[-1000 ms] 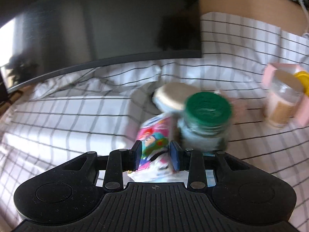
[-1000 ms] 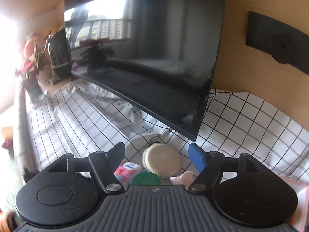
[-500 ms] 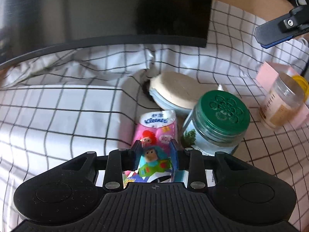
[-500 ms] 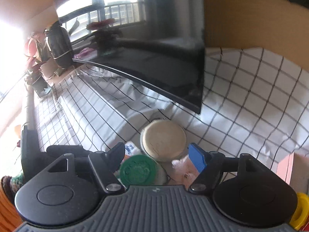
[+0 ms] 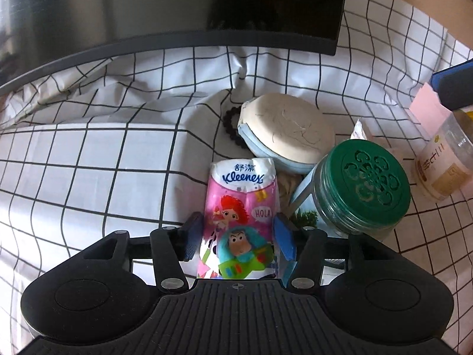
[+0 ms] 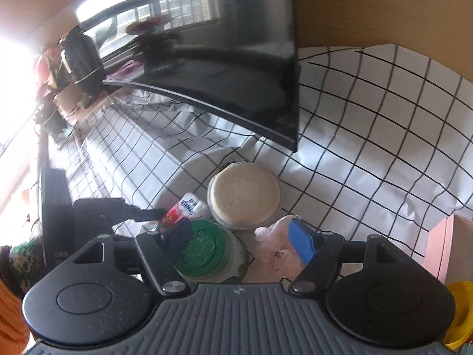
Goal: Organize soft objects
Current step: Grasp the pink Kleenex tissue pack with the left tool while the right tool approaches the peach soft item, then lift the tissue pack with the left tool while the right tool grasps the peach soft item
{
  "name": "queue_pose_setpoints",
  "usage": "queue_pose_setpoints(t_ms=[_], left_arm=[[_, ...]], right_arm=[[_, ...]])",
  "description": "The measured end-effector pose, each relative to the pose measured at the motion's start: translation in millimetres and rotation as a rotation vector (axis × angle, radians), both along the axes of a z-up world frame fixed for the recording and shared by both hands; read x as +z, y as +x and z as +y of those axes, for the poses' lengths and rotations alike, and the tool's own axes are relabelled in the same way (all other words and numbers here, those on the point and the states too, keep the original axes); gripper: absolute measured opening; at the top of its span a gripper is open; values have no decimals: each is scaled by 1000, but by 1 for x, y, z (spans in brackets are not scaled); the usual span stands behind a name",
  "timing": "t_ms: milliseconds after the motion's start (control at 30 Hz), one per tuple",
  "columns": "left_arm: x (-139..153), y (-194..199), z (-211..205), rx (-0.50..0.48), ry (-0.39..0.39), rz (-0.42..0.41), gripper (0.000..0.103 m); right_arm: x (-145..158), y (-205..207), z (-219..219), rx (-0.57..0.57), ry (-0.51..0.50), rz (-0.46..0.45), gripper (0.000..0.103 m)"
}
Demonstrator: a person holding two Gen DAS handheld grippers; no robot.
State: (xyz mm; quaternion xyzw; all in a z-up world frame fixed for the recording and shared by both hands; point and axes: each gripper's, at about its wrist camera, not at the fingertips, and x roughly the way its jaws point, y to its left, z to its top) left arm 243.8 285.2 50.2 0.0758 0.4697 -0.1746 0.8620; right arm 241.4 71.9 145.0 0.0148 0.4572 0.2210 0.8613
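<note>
A pink Kleenex tissue pack (image 5: pixel 241 207) with cartoon figures lies on the checked cloth (image 5: pixel 88 177), flat between the fingers of my left gripper (image 5: pixel 239 238). The jaws stand just wider than the pack, with small gaps on both sides. The pack also shows in the right wrist view (image 6: pixel 183 208). My right gripper (image 6: pixel 242 239) is open and empty above a green-lidded jar (image 6: pixel 204 250) and a crumpled pink soft thing (image 6: pixel 278 251). A round beige cushion-like pad (image 5: pixel 285 131) lies behind the pack.
A dark curved monitor (image 5: pixel 177 14) stands at the back over the cloth. A black hair tie (image 5: pixel 232 124) lies by the pad. A clear bottle (image 5: pixel 443 162) and a pink box (image 5: pixel 425 103) are at the right. A yellow lid (image 6: pixel 461 310) is at the far right.
My left gripper brought the tissue pack down onto the cloth beside the jar and its jaws widened off it. My right gripper tilted down toward the jar and pink thing.
</note>
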Motion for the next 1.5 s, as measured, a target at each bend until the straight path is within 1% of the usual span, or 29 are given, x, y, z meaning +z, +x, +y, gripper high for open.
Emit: queue_pose_setpoints(t_ms=[100, 267, 433, 467, 500, 533, 600, 667, 733, 800, 867, 967, 1100, 1167, 1233, 1267, 1300, 1400, 1500], left_arm=[[0, 1, -2, 7, 22, 33, 60], [-1, -2, -2, 41, 14, 35, 60], [0, -5, 6, 117, -59, 42, 59], [-1, -5, 8, 119, -77, 63, 59], [-7, -1, 11, 138, -94, 125, 60], [-10, -1, 15, 149, -125, 135, 60], [-8, -3, 20, 165, -147, 127, 56], [-7, -5, 27, 203, -199, 126, 48], [-2, -12, 34, 223, -231, 94, 44], [9, -25, 40, 239, -254, 45, 43], [24, -39, 52, 254, -306, -14, 43], [43, -62, 77, 325, -372, -88, 43], [49, -81, 109, 426, -413, -108, 43], [48, -90, 119, 468, -428, -109, 43], [46, -99, 128, 500, -443, -107, 43], [45, -104, 131, 513, -445, -109, 43], [45, -110, 134, 525, -445, -118, 43], [45, -125, 146, 543, -455, -136, 43], [42, -139, 161, 546, -451, -146, 44]], right_arm=[[4, -6, 2, 19, -14, -26, 73], [3, -4, -2, 1, -13, -17, 73], [1, -7, 0, 16, -13, -14, 73], [1, -7, 0, 19, -14, -14, 73], [1, -8, 1, 20, -13, -14, 73], [1, -8, 1, 22, -12, -14, 73], [1, -9, 2, 25, -9, -16, 73], [2, -10, 3, 32, -8, -18, 73], [3, -11, 4, 40, -12, -24, 73], [6, -10, 8, 45, -28, -35, 73], [11, -9, 15, 37, -52, -58, 73], [16, -5, 34, 52, -83, -66, 73], [13, 10, 79, 177, -129, 6, 75], [3, 21, 108, 250, -160, 72, 74], [-15, 32, 139, 329, -233, 162, 57], [-24, 36, 152, 352, -274, 197, 44], [-36, 42, 165, 363, -321, 237, 42], [-65, 56, 190, 373, -436, 317, 42], [-87, 72, 196, 354, -505, 382, 42]])
